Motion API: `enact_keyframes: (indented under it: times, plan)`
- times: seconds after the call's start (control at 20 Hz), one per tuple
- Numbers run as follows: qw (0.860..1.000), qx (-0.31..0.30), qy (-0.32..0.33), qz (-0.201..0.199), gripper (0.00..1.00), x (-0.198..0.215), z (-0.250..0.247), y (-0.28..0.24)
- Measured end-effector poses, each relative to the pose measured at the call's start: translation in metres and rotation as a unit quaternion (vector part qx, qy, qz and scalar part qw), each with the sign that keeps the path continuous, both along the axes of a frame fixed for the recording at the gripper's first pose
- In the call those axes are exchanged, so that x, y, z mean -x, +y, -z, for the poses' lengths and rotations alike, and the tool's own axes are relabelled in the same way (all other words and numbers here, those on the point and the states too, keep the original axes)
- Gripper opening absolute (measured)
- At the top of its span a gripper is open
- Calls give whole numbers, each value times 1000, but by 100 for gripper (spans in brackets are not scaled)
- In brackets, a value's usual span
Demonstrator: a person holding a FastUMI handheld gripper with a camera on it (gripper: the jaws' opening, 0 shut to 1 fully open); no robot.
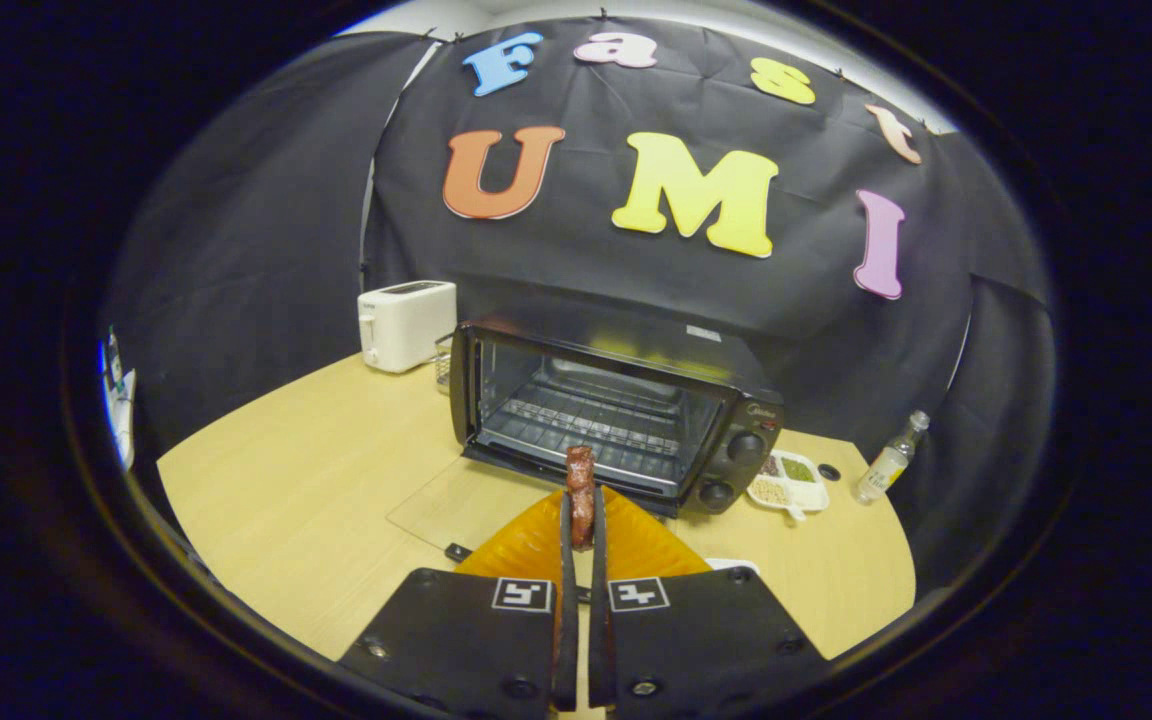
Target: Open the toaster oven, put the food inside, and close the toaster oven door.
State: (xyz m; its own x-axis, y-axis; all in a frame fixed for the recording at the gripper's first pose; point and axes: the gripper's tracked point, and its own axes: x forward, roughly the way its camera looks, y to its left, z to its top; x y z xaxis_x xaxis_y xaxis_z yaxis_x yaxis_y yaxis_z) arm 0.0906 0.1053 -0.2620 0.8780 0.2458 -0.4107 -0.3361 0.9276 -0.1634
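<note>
- Light is even and fairly dim, from overhead; the desk (316, 480) is the brightest surface, no hard shadows on it.
- Soft reflections on the toaster oven (616, 410) top and glass door (456, 510) lying open; interior rack is lit, readable.
- Strong fisheye: desk edge bows, things near the rim are squeezed and darker.
- Focus is decent mid-frame; the hand-held gripper (583, 530), fingers pressed on a piece of food (581, 480), is slightly soft up close.
- Small bottle (891, 460) is too small for detail.
</note>
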Motion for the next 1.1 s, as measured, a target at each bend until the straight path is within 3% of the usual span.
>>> enact_keyframes:
  times: [0.3,0.5,0.65,0.9,1.1]
  plan:
    - [996,-75,-22,41,7,-30,7,26]
    - [981,-183,-17,55,8,-52,9,36]
    - [957,-285,5,45,7,-68,8,44]
    - [891,-443,70,74,8,-114,15,36]
    - [854,-503,76,107,8,-157,32,26]
